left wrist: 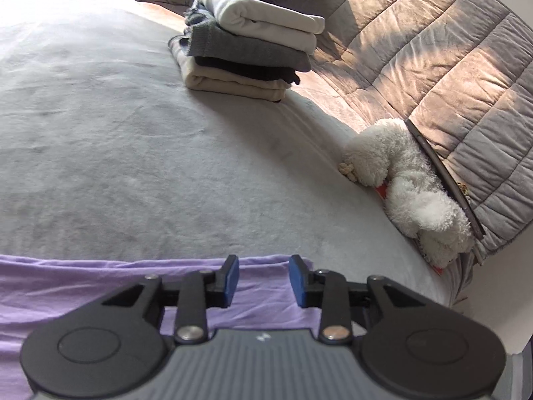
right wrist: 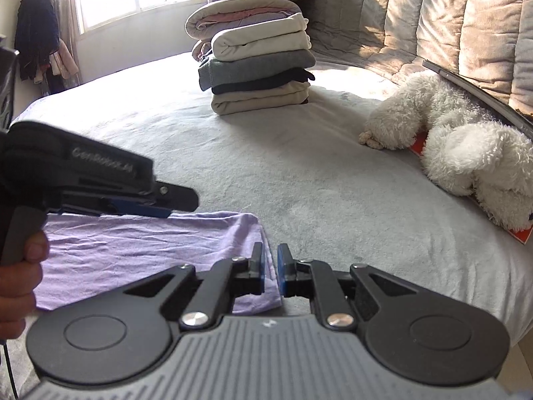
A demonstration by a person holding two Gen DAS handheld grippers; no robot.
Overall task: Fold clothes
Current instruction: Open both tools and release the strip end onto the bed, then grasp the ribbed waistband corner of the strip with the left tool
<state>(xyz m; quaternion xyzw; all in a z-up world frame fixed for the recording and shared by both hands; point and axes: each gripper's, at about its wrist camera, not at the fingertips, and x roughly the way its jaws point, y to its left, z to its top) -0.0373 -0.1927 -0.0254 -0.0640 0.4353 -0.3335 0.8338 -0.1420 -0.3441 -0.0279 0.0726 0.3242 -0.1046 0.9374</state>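
1. The bed point(left wrist: 133, 140) fills both views, a broad plush grey cover, soft and slightly matted, with sun across it. At one to two o'clock a quilted grey-beige comforter point(left wrist: 433, 66) slopes up, stitched in long puffy channels.
2. At twelve o'clock stands the stack of folded clothes point(right wrist: 260, 73): a beige piece at the bottom, then a black one, a grey knit, and a cream roll on top, with bulkier folded bedding behind. That much of the job looks done.
3. The lilac garment point(right wrist: 140, 256) lies flat on the bed at six to eight o'clock, thin jersey, faintly creased, already a neat rectangle with a doubled edge at its right. My read: it is partly folded, and at least one more fold plus a trip to the stack remain.
4. At three o'clock a white fluffy toy point(right wrist: 459, 146) lies curly and limp against the comforter.
5. The left gripper point(left wrist: 264, 280) hovers over the garment's far edge, its blue pads spread with nothing pinched; cloth shows only beneath them.
6. The right gripper point(right wrist: 271, 271) sits at the garment's right edge, jaws a narrow gap apart, cloth visible between, pads not pressing on it.
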